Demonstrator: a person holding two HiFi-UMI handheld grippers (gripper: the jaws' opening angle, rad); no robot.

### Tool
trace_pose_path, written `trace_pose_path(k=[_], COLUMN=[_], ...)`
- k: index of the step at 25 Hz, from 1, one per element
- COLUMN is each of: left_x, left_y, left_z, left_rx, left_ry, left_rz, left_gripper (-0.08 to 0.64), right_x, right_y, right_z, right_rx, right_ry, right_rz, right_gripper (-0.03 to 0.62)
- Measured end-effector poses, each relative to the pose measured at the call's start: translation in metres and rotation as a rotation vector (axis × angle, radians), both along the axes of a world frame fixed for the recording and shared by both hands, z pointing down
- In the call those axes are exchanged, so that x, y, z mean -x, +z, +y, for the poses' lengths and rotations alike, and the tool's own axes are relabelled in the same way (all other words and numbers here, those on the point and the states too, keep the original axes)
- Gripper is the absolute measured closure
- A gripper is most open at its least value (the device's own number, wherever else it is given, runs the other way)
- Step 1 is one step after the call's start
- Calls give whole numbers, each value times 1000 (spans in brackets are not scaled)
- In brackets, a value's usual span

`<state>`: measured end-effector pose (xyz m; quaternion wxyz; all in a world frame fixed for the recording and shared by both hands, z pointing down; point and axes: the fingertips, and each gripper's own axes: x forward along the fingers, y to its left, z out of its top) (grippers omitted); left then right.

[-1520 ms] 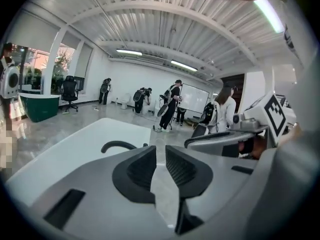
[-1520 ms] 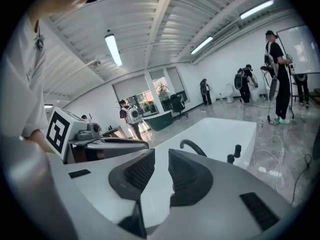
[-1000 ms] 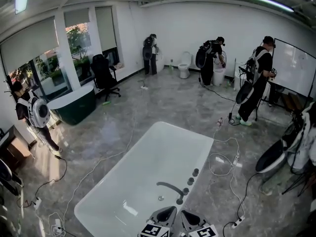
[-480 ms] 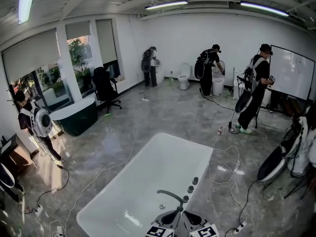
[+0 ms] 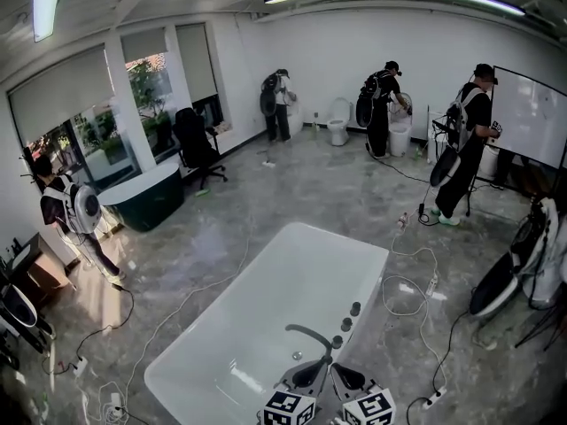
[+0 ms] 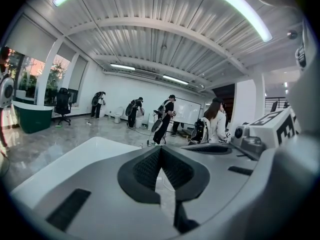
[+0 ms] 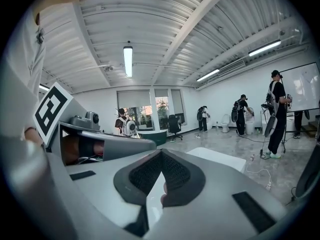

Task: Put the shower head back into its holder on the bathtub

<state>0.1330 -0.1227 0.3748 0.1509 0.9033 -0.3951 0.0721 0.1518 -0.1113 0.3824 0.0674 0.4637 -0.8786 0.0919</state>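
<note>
Both grippers sit low at the near end of the bathtub (image 5: 266, 268), side by side, apart from each other. Left gripper (image 5: 303, 375): jaws closed tip to tip, nothing between them. Right gripper (image 5: 347, 379): same, pads together, empty.

Marker cubes (image 5: 289, 408) carry black-and-white square patterns only, no readable text.

Just past the jaw tips is the curved grey spout (image 5: 310, 335), arching over the basin. A row of three dark round fittings (image 5: 346, 324) runs along the tub's right rim beside it. Can't tell which of these, if any, is the shower head; neither gripper holds it.

The tub rim is flat and wide, and the basin is bare white.

Right of the tub, a looped white cable (image 5: 403, 292) and a power strip (image 5: 432, 399) lie on the floor near the rim. Another cable (image 5: 182, 297) trails on the left side.

Mid-room is open grey floor. A dark green tub (image 5: 146, 200) and an office chair (image 5: 195, 144) stand by the left windows, with a person (image 5: 66, 211) near them.

Far wall: toilet (image 5: 337, 122), more people. The whiteboard (image 5: 530, 118) is on the right; its marks are too small to read.
</note>
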Motion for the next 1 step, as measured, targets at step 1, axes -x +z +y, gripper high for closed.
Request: trace_pose_path(k=[1], left_x=[-3], left_y=[0], left_z=[0], left_rx=[-3], left_ry=[3], left_rz=[-3], left_gripper=[555], right_x=[-2], right_y=[0], right_z=[-1], right_rx=[-1], right_ry=[2], right_rz=[-2], right_gripper=[578])
